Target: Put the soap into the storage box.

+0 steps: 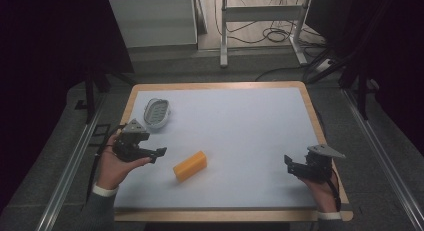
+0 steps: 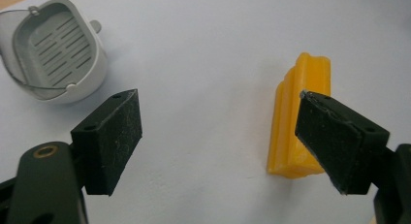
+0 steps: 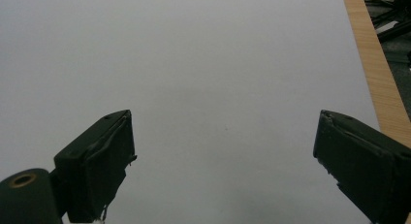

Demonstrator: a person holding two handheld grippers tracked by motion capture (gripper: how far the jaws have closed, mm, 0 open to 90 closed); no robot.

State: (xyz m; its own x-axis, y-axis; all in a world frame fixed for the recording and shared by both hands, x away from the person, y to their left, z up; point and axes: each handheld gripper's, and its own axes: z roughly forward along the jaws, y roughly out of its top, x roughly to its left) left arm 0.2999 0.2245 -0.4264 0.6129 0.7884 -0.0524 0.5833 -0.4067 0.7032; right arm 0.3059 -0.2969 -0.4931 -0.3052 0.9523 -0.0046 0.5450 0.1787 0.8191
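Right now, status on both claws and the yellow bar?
Left claw open, empty, short of the yellow soap bar. Right claw open, empty, over bare mat. Soap bar flat on mat, untouched. Grey slotted soap dish off to the side, path clear.

On the tabletop (image 1: 240, 121) a block (image 1: 190, 165) lies left of centre, nearer the person's edge, set at a slant. Behind it and further left, near the far left corner, sits a slotted basket (image 1: 156, 112) with what seems to be a wire handle. The left tool (image 1: 159, 153) hangs between the two, just left of the block and well in front of the basket. The right tool (image 1: 288, 162) hangs over the right side near the front edge, well apart from the block, with bare tabletop ahead of it.
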